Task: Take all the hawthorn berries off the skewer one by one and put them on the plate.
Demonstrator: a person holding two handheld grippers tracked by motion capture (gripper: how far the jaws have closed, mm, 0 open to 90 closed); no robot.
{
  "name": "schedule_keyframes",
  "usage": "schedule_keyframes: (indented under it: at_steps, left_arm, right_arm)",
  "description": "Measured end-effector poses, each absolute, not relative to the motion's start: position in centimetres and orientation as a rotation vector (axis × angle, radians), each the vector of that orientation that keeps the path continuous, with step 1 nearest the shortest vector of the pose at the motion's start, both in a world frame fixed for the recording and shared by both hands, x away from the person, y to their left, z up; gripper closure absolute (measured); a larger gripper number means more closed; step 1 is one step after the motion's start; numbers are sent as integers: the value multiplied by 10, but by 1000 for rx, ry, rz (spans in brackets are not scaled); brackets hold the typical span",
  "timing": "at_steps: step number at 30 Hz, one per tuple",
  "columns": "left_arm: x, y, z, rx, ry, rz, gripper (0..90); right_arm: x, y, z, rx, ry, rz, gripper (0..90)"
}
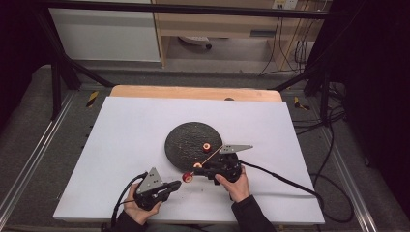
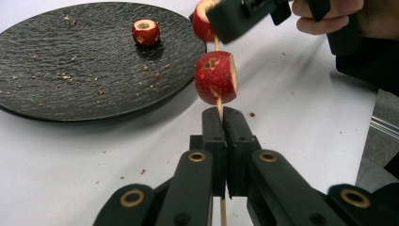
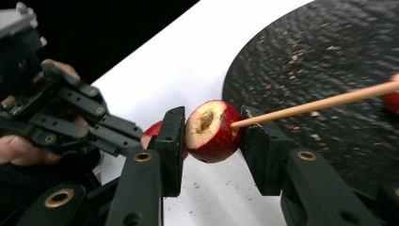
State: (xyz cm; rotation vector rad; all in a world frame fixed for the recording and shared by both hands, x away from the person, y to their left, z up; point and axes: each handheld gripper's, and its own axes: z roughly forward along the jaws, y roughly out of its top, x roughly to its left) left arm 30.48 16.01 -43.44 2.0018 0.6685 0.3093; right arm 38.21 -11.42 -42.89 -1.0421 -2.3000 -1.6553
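A thin wooden skewer (image 1: 211, 155) slants from the table over the black plate (image 1: 186, 135). My left gripper (image 2: 222, 115) is shut on its lower end, just below a red cored fruit (image 2: 216, 77) threaded on the stick. Higher up the stick, my right gripper (image 3: 211, 127) is shut on a second red fruit (image 3: 207, 132), which the skewer (image 3: 320, 103) pierces. From above, the left gripper (image 1: 177, 184) sits at the front and the right gripper (image 1: 198, 168) at the plate's near edge. A third red fruit (image 1: 206, 146) lies loose on the plate.
The plate (image 2: 70, 70) carries scattered crumbs. A white sheet (image 1: 130, 125) covers the table, with a wooden strip (image 1: 193, 92) at its far edge. Cables trail from both grippers toward the front and right. A dark metal frame surrounds the table.
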Motion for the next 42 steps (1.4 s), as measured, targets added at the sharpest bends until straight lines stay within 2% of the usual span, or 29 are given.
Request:
schedule_keyframes:
  at_steps: [19, 42]
  left_arm:
    - [302, 158, -433, 2005, 637, 298, 883]
    - [302, 164, -429, 1983, 646, 312, 883]
  right_arm:
    - [395, -174, -410, -1213, -2251, -1806, 628]
    - [421, -216, -380, -1393, -2258, -1884, 630]
